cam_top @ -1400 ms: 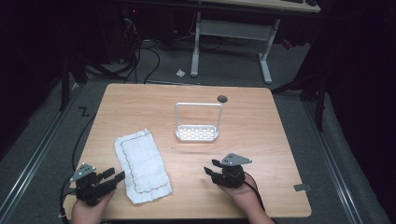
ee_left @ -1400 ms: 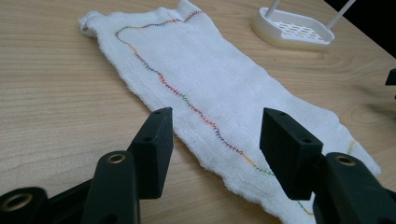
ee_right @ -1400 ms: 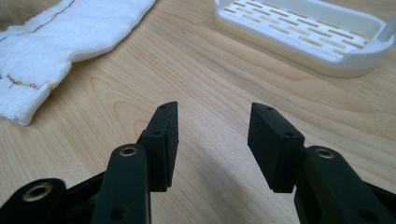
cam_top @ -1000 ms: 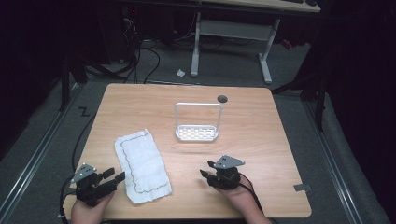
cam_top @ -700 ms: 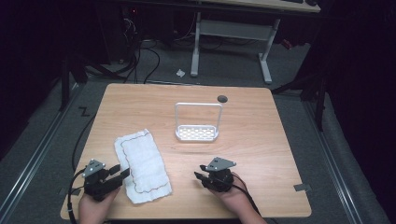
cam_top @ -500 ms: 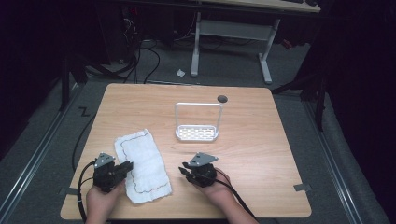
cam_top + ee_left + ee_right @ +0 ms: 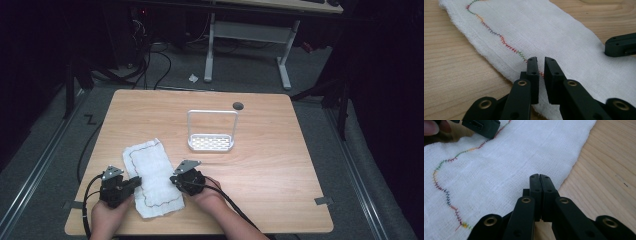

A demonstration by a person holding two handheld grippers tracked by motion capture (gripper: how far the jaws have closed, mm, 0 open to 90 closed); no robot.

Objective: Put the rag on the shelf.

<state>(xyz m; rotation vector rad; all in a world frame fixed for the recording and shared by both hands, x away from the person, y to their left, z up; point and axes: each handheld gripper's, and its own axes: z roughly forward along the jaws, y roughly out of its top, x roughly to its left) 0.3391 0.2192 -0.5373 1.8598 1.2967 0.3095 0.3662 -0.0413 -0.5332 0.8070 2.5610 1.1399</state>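
A white cloth (image 7: 152,177) with a wavy multicoloured stitch line lies flat near the table's front left. My left gripper (image 7: 131,184) sits at its left edge; in the left gripper view the cloth (image 7: 554,35) lies under the left gripper (image 7: 540,60), whose jaws stand a narrow gap apart with nothing pinched. My right gripper (image 7: 176,180) rests at the cloth's right edge. In the right gripper view the right gripper (image 7: 539,176) has its jaws pressed together over the cloth (image 7: 506,167), just inside its border.
A white wire rack (image 7: 211,135) with a perforated base stands upright mid-table, beyond the cloth. A dark round hole (image 7: 238,105) marks the far edge of the wooden table (image 7: 280,165). A desk frame and cables stand on the floor behind.
Both hands have slid inward from the table's front toward the cloth. The left gripper now touches its left edge and the right gripper its right edge. The cloth has not moved.
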